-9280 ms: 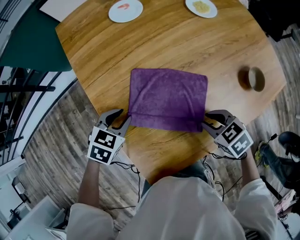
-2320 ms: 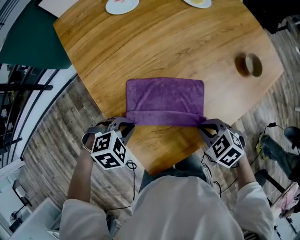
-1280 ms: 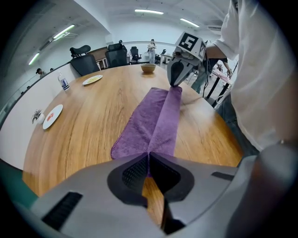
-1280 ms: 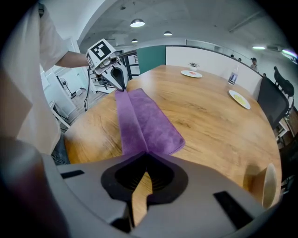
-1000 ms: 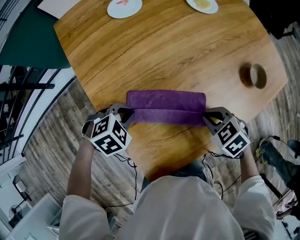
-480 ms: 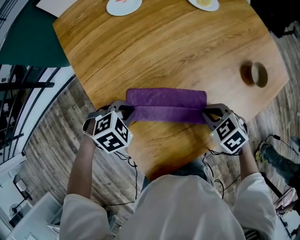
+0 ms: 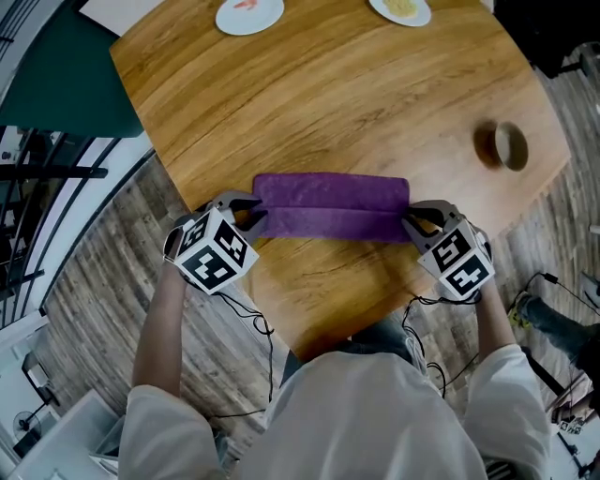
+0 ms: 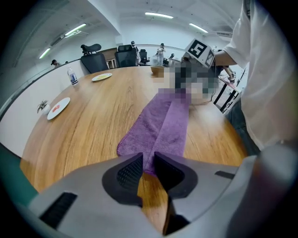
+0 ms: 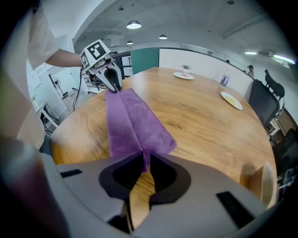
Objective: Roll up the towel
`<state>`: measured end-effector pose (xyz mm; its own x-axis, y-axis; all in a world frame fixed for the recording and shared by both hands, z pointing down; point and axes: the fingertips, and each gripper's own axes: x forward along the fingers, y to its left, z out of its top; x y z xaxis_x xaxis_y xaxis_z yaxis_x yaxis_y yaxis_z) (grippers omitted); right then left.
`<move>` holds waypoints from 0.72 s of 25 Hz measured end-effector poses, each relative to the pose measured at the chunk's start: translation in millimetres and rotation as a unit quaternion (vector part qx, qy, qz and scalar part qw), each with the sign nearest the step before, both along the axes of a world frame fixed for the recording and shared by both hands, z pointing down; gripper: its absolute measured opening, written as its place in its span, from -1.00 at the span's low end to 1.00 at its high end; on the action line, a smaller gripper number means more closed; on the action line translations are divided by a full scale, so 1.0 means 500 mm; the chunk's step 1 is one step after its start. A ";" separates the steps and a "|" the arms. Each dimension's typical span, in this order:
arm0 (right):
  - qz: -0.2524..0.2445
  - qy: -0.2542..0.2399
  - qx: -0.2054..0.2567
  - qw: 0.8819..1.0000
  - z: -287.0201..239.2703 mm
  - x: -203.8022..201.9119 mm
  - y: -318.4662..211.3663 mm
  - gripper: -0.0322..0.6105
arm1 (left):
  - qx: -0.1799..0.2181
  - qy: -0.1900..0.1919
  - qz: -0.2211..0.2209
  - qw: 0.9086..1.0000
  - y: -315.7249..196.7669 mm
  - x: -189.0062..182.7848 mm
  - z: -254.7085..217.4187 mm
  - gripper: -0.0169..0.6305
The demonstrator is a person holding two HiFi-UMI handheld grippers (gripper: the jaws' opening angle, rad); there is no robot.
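Left gripper (image 7: 251, 214), in the person's left hand, sits at the left end of the purple towel (image 7: 333, 206); in the left gripper view its jaws (image 8: 148, 160) are opening, with the towel's (image 8: 163, 125) end corner between the tips and the cloth filling the narrow gap, touching both pads. Its marker cube (image 7: 214, 251) lies on the near side of the towel's left end. The towel itself lies on the round wooden table (image 7: 328, 94), close to the edge nearest the person. It is gathered into a long narrow band running left to right, with a lengthwise fold line dividing it into two strips. At the towel's right end is the right gripper (image 7: 412, 217). The right gripper view shows its jaws (image 9: 145, 160) opening too, though the gap is only a slit, and the towel's (image 9: 130, 121) end is pinched in it. Beyond the towel, at the table's far side, stand a white plate with something red (image 7: 249, 13) and, to its right, a plate with yellow food (image 7: 401, 9). A brown ring-shaped roll (image 7: 502, 147) lies well to the right of the towel and a little beyond it.
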<state>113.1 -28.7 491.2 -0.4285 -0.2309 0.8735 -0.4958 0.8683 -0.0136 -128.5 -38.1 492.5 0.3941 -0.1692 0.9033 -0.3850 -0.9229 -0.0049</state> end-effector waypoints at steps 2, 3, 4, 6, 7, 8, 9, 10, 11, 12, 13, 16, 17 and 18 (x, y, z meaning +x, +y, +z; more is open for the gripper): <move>0.008 -0.003 0.008 1.000 -0.015 0.005 -0.002 -0.71 | 0.006 0.007 -0.009 1.000 0.001 -0.006 -0.013 -0.65; 0.013 -0.005 0.011 1.000 -0.023 0.007 -0.001 -0.70 | 0.009 0.009 -0.012 1.000 0.004 -0.010 -0.021 -0.62; 0.017 -0.008 0.015 1.000 -0.032 0.010 0.001 -0.69 | 0.012 0.010 -0.014 1.000 0.008 -0.012 -0.028 -0.60; 0.020 -0.014 0.023 0.999 -0.049 0.012 0.010 -0.67 | 0.018 0.014 -0.013 1.000 0.020 -0.011 -0.043 -0.56; 0.018 -0.016 0.025 0.999 -0.058 0.011 0.018 -0.64 | 0.021 0.017 -0.010 1.000 0.027 -0.008 -0.051 -0.53; 0.014 -0.018 0.027 0.999 -0.065 0.008 0.028 -0.63 | 0.024 0.018 -0.006 1.000 0.036 -0.005 -0.059 -0.50; 0.008 -0.019 0.029 0.999 -0.072 0.003 0.039 -0.61 | 0.027 0.018 0.000 0.999 0.047 -0.001 -0.067 -0.48; 0.001 -0.020 0.031 0.999 -0.077 -0.002 0.052 -0.60 | 0.029 0.015 0.008 0.999 0.059 0.003 -0.073 -0.48; -0.007 -0.020 0.032 0.999 -0.080 -0.008 0.066 -0.60 | 0.032 0.011 0.019 0.999 0.073 0.008 -0.076 -0.48; -0.015 -0.019 0.033 0.999 -0.081 -0.015 0.079 -0.59 | 0.034 0.005 0.031 0.999 0.087 0.012 -0.077 -0.48; -0.024 -0.017 0.034 0.999 -0.078 -0.021 0.093 -0.59 | 0.036 -0.001 0.043 0.998 0.101 0.016 -0.076 -0.48; -0.052 0.008 0.038 0.998 -0.060 -0.030 0.124 -0.59 | 0.046 -0.020 0.071 0.996 0.129 0.023 -0.063 -0.49; -0.064 0.022 0.043 0.997 -0.053 -0.031 0.131 -0.59 | 0.049 -0.023 0.077 0.996 0.134 0.025 -0.059 -0.49; -0.077 0.037 0.048 0.995 -0.046 -0.031 0.137 -0.59 | 0.051 -0.024 0.081 0.995 0.138 0.026 -0.055 -0.50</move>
